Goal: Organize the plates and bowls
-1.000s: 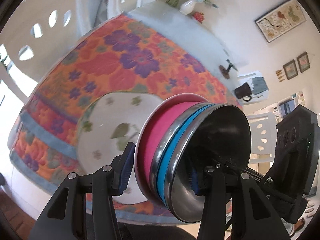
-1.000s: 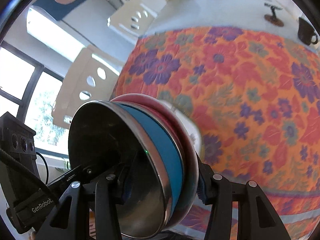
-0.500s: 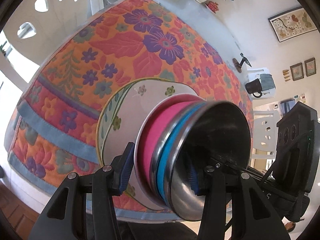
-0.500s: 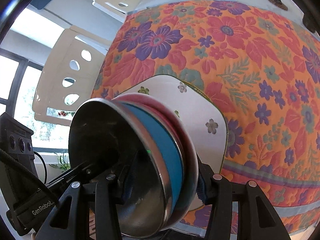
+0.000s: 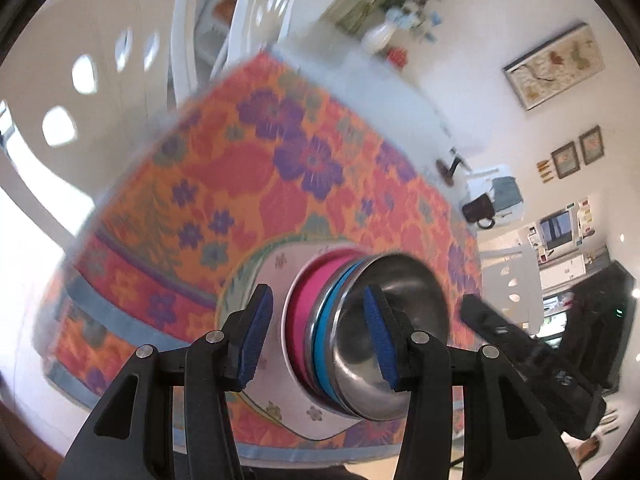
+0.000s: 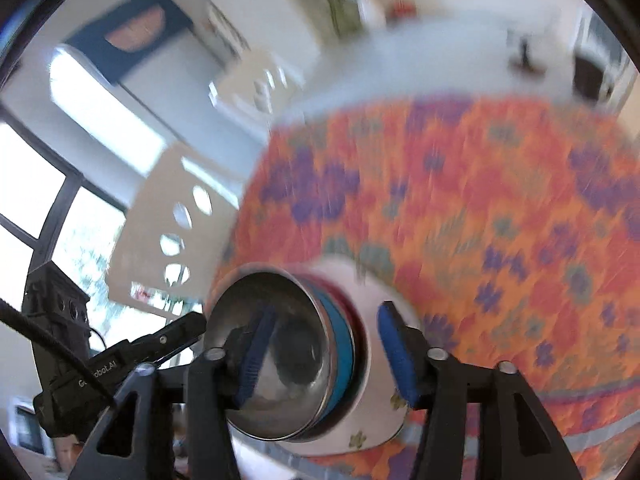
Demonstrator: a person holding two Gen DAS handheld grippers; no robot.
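Note:
A stack of bowls, steel (image 5: 384,352) on top, then blue (image 5: 322,360) and pink (image 5: 302,328), sits on a white flowered plate (image 5: 276,396) near the table's front edge. My left gripper (image 5: 318,338) is open, its blue pads (image 5: 256,332) either side of the stack and clear of it. The stack also shows in the right wrist view (image 6: 280,360) on the plate (image 6: 372,428). My right gripper (image 6: 326,354) is open around it, apart from it. That view is blurred.
The table has an orange flowered cloth (image 5: 256,168). A dark mug (image 5: 478,210) and a small stand (image 5: 450,166) sit at the far right, a vase of flowers (image 5: 380,36) at the far end. White chairs (image 5: 100,72) stand at the left side.
Both grippers have opened, let go of the bowl stack and pulled back. The stack now rests on the white plate and looks smaller in both views.

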